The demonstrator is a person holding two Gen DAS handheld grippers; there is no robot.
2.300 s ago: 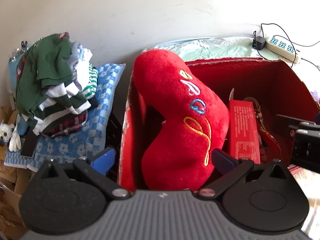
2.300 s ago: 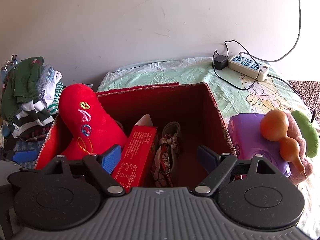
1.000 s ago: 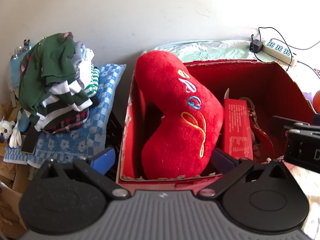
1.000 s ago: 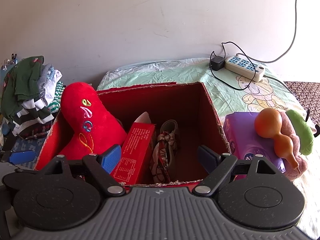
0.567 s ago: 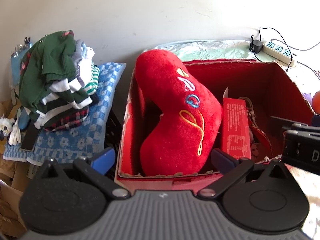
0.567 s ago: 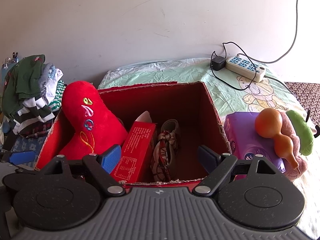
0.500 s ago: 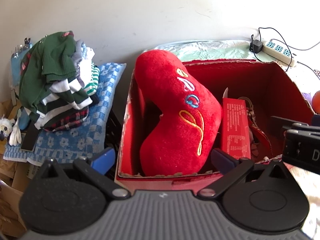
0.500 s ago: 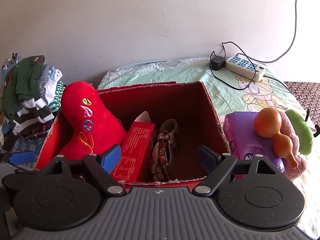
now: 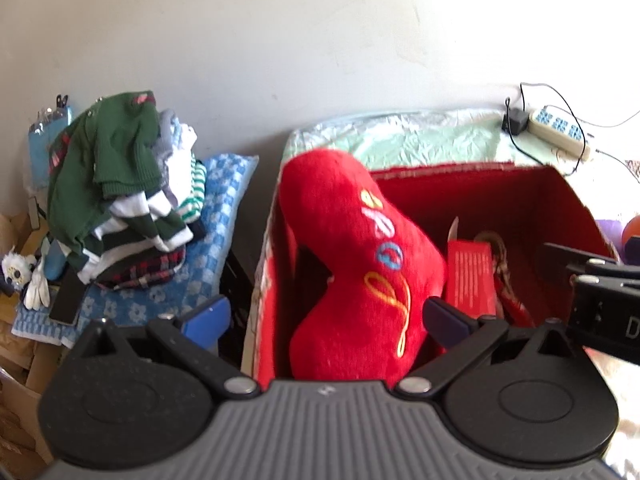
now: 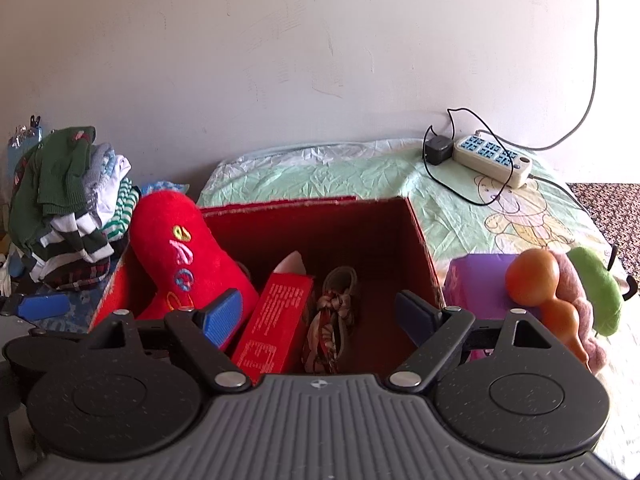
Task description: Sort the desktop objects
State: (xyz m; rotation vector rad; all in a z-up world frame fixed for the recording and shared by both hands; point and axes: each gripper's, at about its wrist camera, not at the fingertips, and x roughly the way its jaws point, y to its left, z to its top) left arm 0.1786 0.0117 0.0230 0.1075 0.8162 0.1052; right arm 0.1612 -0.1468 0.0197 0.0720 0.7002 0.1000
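A red cardboard box (image 9: 568, 204) (image 10: 420, 236) stands open on the table. In it are a red plush pillow (image 9: 360, 264) (image 10: 180, 248) with embroidered letters, a red carton (image 9: 470, 276) (image 10: 276, 328) and a patterned fabric strap (image 10: 336, 320). My left gripper (image 9: 326, 316) is open and empty, straddling the pillow's lower end at the box's near edge. My right gripper (image 10: 320, 312) is open and empty over the box's near side. Right of the box lie a purple pack (image 10: 476, 284), an orange gourd (image 10: 536, 284) and a green plush toy (image 10: 596, 284).
A pile of folded clothes (image 9: 116, 188) (image 10: 64, 200) sits on a blue checked towel (image 9: 208, 256) left of the box. A power strip (image 9: 560, 136) (image 10: 492, 156) with cables lies at the back on the green tablecloth (image 10: 360, 168). A white wall stands behind.
Both grippers have moved forward and a little closer to the box; its near edge has dropped out of sight under them. Nothing was taken hold of.
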